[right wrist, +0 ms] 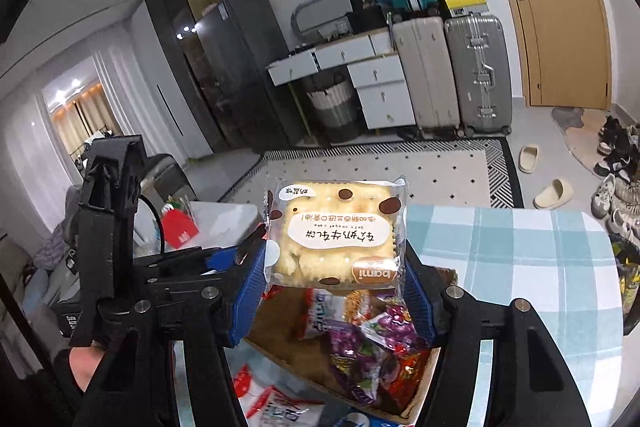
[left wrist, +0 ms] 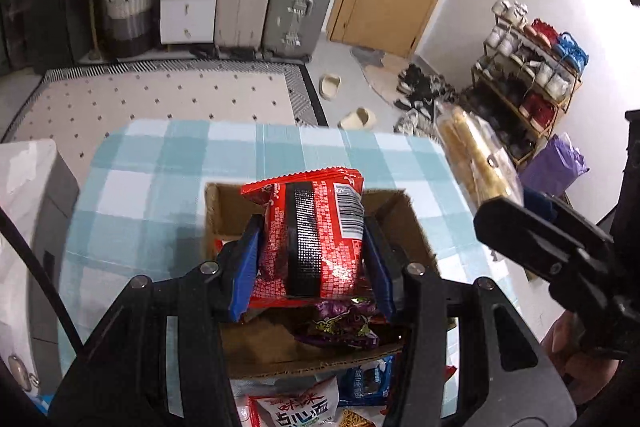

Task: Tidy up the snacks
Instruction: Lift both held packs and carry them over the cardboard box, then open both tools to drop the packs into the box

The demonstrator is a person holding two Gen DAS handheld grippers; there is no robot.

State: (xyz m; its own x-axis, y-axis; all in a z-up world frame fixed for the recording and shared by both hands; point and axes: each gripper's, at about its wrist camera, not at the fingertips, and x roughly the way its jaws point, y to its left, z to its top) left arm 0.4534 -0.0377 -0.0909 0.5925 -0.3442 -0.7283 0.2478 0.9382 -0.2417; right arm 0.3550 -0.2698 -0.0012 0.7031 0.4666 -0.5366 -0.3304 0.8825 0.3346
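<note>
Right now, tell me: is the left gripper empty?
No. The left gripper is clamped on a red snack packet above the cardboard box.

Suitcases (right wrist: pixel 476 71) and white drawers (right wrist: pixel 380 95) beside a wooden door (right wrist: pixel 560 7).

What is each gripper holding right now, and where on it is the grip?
The left gripper pinches a red snack packet by its two side edges. The right gripper clamps a clear-wrapped nougat cake pack across its lower side edges.
</note>
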